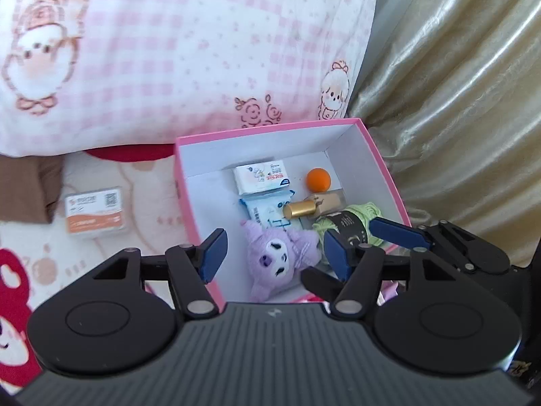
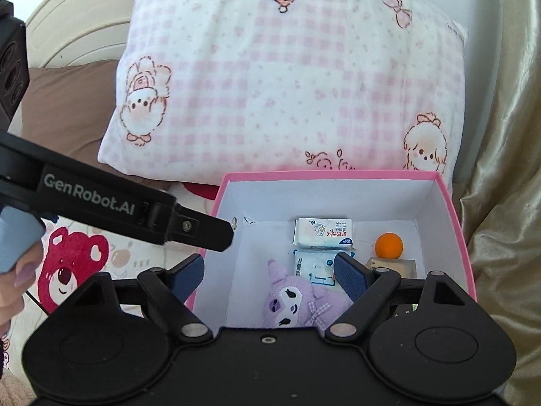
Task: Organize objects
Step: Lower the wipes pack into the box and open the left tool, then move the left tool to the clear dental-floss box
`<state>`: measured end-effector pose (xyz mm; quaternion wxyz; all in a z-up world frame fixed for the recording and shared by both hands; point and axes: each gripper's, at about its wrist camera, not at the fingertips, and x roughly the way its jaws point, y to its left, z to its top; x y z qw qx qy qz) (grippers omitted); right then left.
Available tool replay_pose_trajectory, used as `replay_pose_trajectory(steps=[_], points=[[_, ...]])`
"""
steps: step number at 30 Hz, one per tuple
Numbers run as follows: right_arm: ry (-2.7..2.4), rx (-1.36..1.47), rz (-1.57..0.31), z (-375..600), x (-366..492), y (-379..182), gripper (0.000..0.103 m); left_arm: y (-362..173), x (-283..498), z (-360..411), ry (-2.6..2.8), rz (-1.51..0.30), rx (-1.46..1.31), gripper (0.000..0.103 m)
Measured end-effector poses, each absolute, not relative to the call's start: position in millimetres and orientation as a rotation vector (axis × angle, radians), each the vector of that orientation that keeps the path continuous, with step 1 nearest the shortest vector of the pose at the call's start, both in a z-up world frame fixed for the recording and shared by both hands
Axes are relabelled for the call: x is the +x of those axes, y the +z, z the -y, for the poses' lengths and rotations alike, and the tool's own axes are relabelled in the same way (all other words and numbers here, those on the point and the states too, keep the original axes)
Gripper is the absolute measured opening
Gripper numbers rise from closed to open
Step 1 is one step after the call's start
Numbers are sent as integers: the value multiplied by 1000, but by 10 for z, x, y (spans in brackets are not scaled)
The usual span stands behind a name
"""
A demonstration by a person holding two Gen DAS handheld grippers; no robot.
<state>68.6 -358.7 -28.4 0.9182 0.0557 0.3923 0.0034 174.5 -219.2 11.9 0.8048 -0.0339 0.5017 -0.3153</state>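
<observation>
Nearest our lenses, both pairs of blue-padded fingers are standing apart with nothing between their pads: the left gripper (image 1: 274, 253) is gaping moderately, the right gripper (image 2: 270, 275) wider. Both are hovering above the pink box (image 1: 382, 155), whose stiff pink rim and white inner walls are bounding the space below; the box's near part is where the floor is showing bare white. Under our left fingers the fuzzy purple plush toy (image 1: 280, 260) is lying clear of the pads, and in the right view it is lying between and below the right fingers (image 2: 351, 275). Further in we are seeing a white tissue packet (image 1: 262, 177), a crinkly blue-and-white wipe pack (image 1: 267, 208), a smooth orange ball (image 1: 318, 179), a shiny gold cylinder (image 1: 301, 209) and a green yarn skein (image 1: 358, 223) with a dark band. Outside, on the bed's soft bear-print blanket (image 1: 101, 247), an orange-and-white card box (image 1: 96, 213) is lying well apart from the box, left of it. A pink checked pillow (image 2: 287, 77) is pressing against the far rim, and glossy gold fabric (image 1: 456, 101) is crowding the right side.
</observation>
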Motion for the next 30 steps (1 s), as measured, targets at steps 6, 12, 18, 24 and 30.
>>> replay_pose_trajectory(steps=[6,12,18,24,30], points=[[32,78,-811,3290,349,-50,88,379,1441,1711,-648,-1045,-72,65],[84,-34,-797,2993,117,83,89,447,1270,1318,-597,-1028,-82,69],[170,-79,-776,2703,145,47,90,351,1179,985,-586,-976,-94,67],[223,-76,-784,2464,332,-182,90,151,1254,804,-531,-970,-87,69],[282,-72,-783,2264,587,-432,90,-108,1546,634,-497,-1009,-138,69]])
